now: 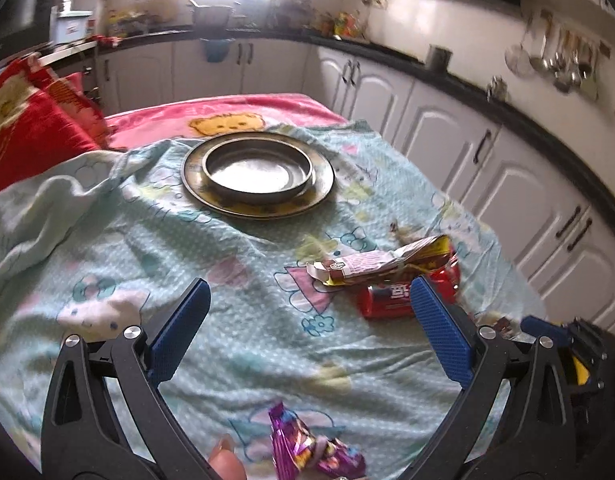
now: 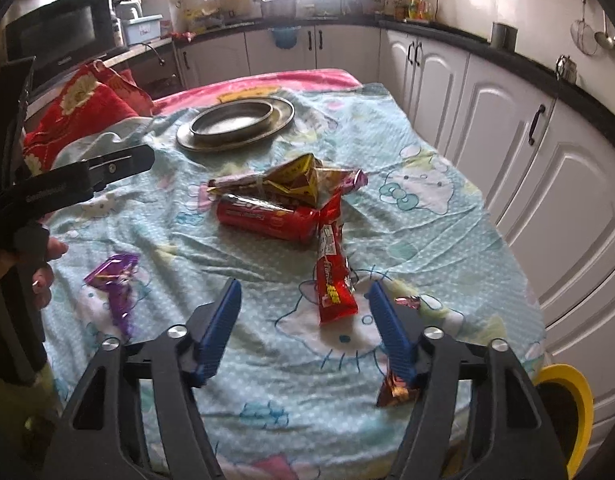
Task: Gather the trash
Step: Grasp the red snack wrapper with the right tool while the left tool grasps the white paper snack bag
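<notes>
Trash on the cloth (image 2: 447, 232): red packet (image 2: 267, 218) under a gold wrapper (image 2: 299, 180), long red wrapper (image 2: 333, 280) just beside, purple wrapper (image 2: 115, 280) apart at the left, small brown wrapper (image 2: 395, 390) by the right tong's finger. Nested metal plates (image 1: 259, 172) behind the pile. Left gripper (image 1: 311, 320) spread wide, nothing between; right gripper (image 2: 305, 320) spread, empty, above the long red wrapper's near end.
</notes>
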